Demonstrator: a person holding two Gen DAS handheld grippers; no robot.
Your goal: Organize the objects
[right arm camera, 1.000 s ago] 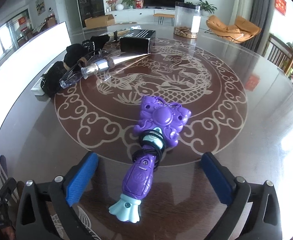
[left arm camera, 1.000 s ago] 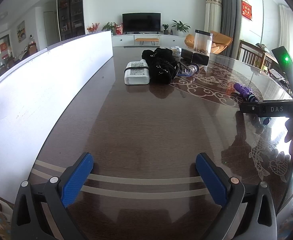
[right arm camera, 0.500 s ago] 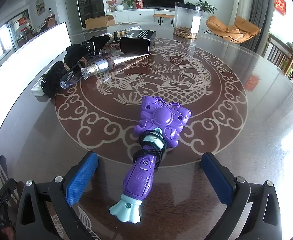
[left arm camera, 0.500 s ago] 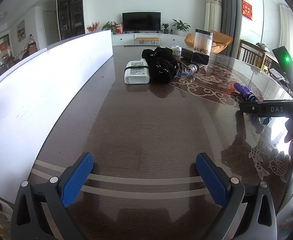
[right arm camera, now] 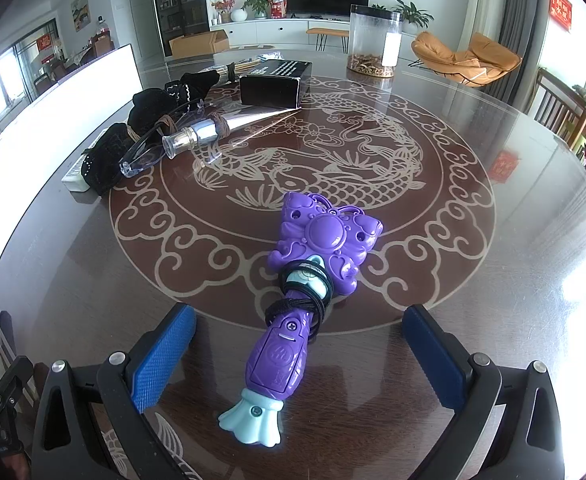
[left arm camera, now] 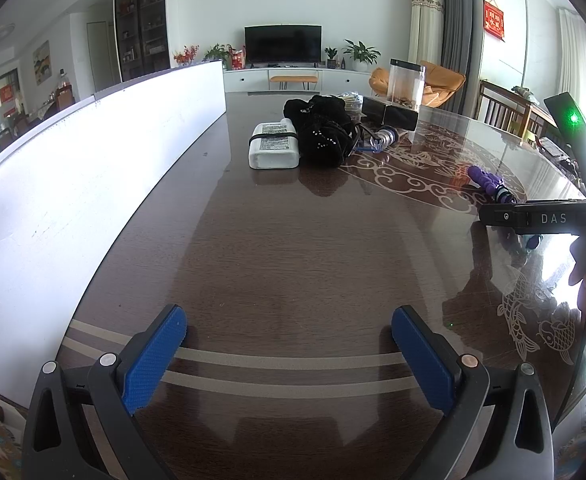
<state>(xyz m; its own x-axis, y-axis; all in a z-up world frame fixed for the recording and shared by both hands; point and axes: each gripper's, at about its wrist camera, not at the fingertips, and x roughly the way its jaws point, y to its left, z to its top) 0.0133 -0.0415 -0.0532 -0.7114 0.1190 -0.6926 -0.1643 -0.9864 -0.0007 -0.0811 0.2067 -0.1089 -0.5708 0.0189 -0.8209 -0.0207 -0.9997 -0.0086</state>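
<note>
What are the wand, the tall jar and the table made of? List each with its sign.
Wand: moulded plastic, glossy purple with pale blue ends; screws and seams show.
Jar: clear plastic or glass, hard to tell; the contents show through its wall.
Table: dark wood grain, seemingly under a glassy top; it mirrors windows and objects.

From my left wrist view, the right gripper's body [left arm camera: 541, 218] hides the purple toy wand's [left arm camera: 489, 184] handle; the white pack's [right arm camera: 75, 174] bulk sits behind the black cloth [right arm camera: 133, 136].
</note>
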